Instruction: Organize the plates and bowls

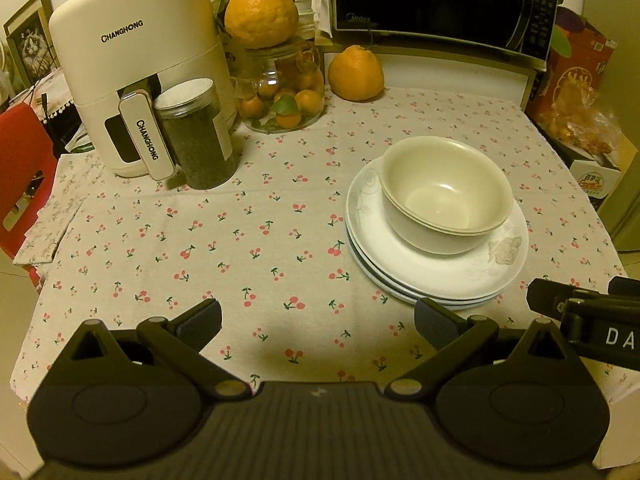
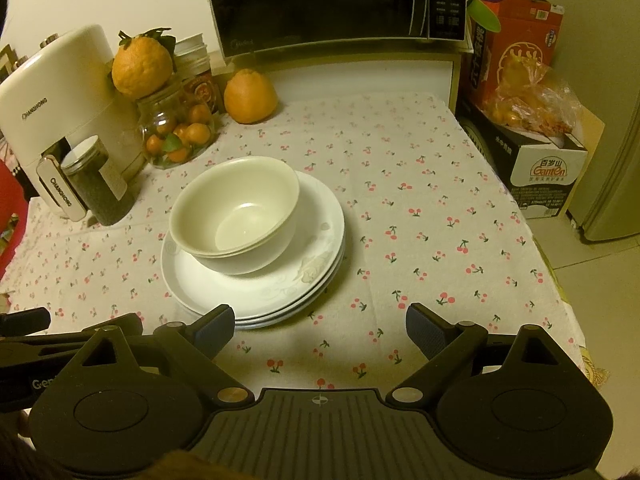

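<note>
Two smooth, round cream bowls (image 1: 446, 194) nested on stacked glossy white plates (image 1: 436, 276), over cherry-print cloth (image 1: 240, 240). Ahead-right of the left gripper (image 1: 318, 322), ahead-left of the right gripper (image 2: 320, 330). Both held low, level, jaws spread wide, gripping nothing.

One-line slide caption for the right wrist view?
Open right gripper hovers before nested cream bowls on stacked white plates, cherry-print tablecloth.

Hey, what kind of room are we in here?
Probably a home kitchen or dining corner: a black microwave oven behind a cherry-print tablecloth, stacked cream bowls on white plates.
</note>
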`<state>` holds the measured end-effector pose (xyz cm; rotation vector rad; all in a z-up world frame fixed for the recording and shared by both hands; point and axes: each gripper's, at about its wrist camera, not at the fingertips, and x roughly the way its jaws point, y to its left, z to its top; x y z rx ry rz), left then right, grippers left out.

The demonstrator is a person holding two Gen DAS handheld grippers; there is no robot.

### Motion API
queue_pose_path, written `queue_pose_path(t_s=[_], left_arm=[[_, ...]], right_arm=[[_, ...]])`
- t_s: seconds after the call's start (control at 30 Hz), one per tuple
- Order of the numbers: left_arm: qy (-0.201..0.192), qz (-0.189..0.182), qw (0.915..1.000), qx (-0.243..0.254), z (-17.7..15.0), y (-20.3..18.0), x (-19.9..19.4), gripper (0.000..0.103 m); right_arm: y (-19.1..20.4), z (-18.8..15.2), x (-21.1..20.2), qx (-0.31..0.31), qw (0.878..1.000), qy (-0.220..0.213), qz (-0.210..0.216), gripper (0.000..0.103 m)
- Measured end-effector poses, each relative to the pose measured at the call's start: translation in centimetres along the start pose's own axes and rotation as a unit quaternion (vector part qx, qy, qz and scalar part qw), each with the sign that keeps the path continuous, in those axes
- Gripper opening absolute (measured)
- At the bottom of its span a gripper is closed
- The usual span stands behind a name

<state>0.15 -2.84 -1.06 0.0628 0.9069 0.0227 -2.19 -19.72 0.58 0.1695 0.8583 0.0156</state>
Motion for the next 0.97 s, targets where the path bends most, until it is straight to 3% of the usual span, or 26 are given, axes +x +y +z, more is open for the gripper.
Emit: queue_pose_path(t_s=[0.97], left_arm=[[0.001, -0.003, 1.0000, -0.008, -0.07, 0.22, 0.10, 0.103]], right_arm=[[-0.62, -0.16, 0.21, 0.012, 1.000, -0.002, -0.005, 0.095]])
